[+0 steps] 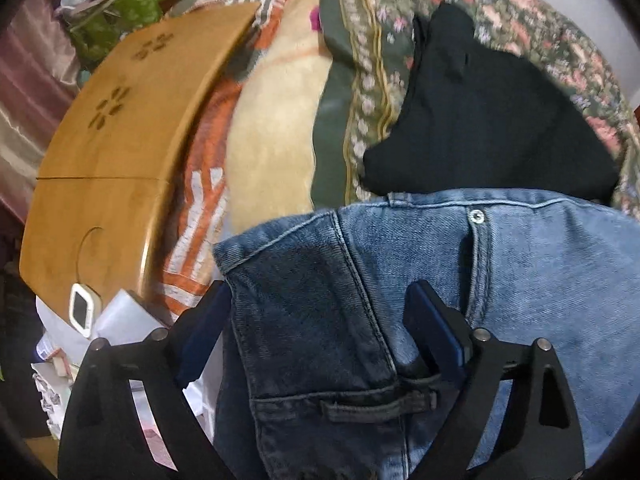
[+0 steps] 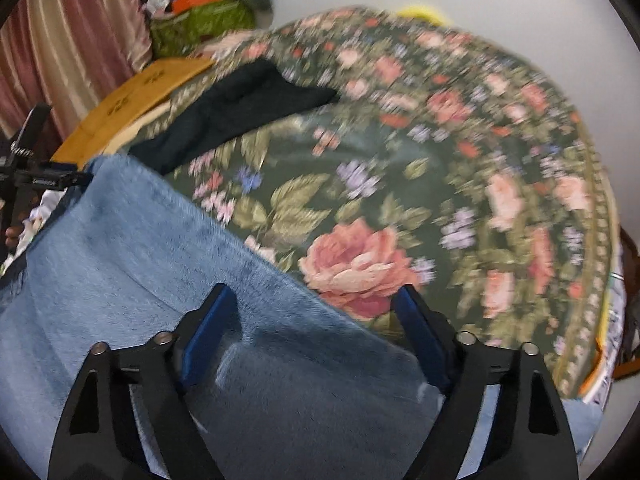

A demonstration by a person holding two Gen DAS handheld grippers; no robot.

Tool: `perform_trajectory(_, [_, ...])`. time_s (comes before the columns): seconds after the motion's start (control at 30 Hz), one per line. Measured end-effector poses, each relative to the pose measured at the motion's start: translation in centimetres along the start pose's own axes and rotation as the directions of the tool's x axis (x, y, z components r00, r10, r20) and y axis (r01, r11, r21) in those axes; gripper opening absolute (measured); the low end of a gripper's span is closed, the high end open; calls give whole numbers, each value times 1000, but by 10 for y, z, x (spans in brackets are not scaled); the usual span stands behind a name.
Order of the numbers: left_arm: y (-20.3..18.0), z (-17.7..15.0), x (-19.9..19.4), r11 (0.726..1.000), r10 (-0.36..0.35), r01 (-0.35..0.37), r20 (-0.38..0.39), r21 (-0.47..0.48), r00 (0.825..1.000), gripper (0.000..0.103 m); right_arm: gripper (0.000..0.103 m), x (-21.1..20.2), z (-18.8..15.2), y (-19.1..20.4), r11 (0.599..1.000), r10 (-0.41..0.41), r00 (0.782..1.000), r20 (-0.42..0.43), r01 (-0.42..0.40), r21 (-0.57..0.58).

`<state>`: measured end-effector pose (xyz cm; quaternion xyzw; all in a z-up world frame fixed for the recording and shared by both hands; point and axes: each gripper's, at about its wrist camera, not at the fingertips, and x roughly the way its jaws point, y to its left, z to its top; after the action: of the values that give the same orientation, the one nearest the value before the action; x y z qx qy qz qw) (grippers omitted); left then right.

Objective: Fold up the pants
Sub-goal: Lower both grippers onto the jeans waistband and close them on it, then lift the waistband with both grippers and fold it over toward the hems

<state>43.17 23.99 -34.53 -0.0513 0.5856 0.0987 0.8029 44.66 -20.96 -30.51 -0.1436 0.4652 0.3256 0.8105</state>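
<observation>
Blue jeans [image 1: 520, 272] lie on a floral bedspread [image 1: 400, 40], waistband and rivet toward the far side, with a darker denim flap [image 1: 312, 312] folded over at the left. My left gripper [image 1: 320, 300] is open, its blue-padded fingers [image 1: 432, 328] straddling that dark flap near a belt loop. In the right wrist view the jeans [image 2: 140, 260] spread across the lower left. My right gripper [image 2: 312, 300] is open over the jeans' edge, where denim meets the bedspread [image 2: 400, 180]. That view is motion-blurred.
A folded black garment [image 1: 480, 120] lies beyond the jeans; it also shows in the right wrist view [image 2: 240, 108]. A wooden headboard [image 1: 120, 140], a cream blanket [image 1: 276, 128] and an orange patterned cloth [image 1: 200, 208] sit at left. Pink curtains [image 2: 72, 40] and clutter are behind.
</observation>
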Motion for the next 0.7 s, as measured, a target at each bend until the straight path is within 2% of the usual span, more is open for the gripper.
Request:
perform_trajectory(0.03, [0,1,3,1000,-1,1,-8,-9,1000,89,75,1,0,0,1000,17,1000,4,-17,2])
perform_trajectory(0.1, [1,2,3,999,-4,4,-10,-33,1000,81,70,3,-1,1,999,34,999,1,-34,2])
perform_trajectory(0.17, [3,2,-1,999,9,-9,4,-43,1000,72,51,1,-4,3,996,82,997,1,-82,18])
perform_trajectory(0.23, [2,-1,-7,999,12,-12,19,-46,1000,63,44,2,-8,7,995,94,996,0,-93,25])
perform_trajectory(0.3, [-2,-2,-14,999,25,-24,41,-32,999,46,37,4,-10,11,996,87,996,0,-87,25])
perform_trajectory(0.37, [-11,-2,-24,999,32,-31,58,-18,998,29,25,3,-12,18,998,63,998,3,-63,17])
perform_trajectory(0.4, [-15,-2,-28,999,44,-43,64,-17,997,22,20,2,-13,20,999,43,999,5,-43,2])
perform_trajectory(0.43, [-18,-1,-31,999,52,-51,70,-11,996,19,12,0,-13,25,1000,14,1000,7,-14,-21])
perform_trajectory(0.47, [-20,2,-34,998,61,-62,78,1,995,14,8,-1,-12,26,999,-2,1000,8,2,-36])
perform_trajectory(0.53, [-19,8,-41,998,55,-55,95,-3,994,11,6,-5,-7,25,998,-37,999,18,38,-48])
perform_trajectory(0.63, [-12,16,-62,999,27,-22,142,-36,990,10,5,-27,7,26,990,-118,988,101,125,-65])
perform_trajectory(0.7, [-11,17,-84,999,21,-15,193,-37,981,9,5,-42,16,23,989,-131,980,152,139,-42])
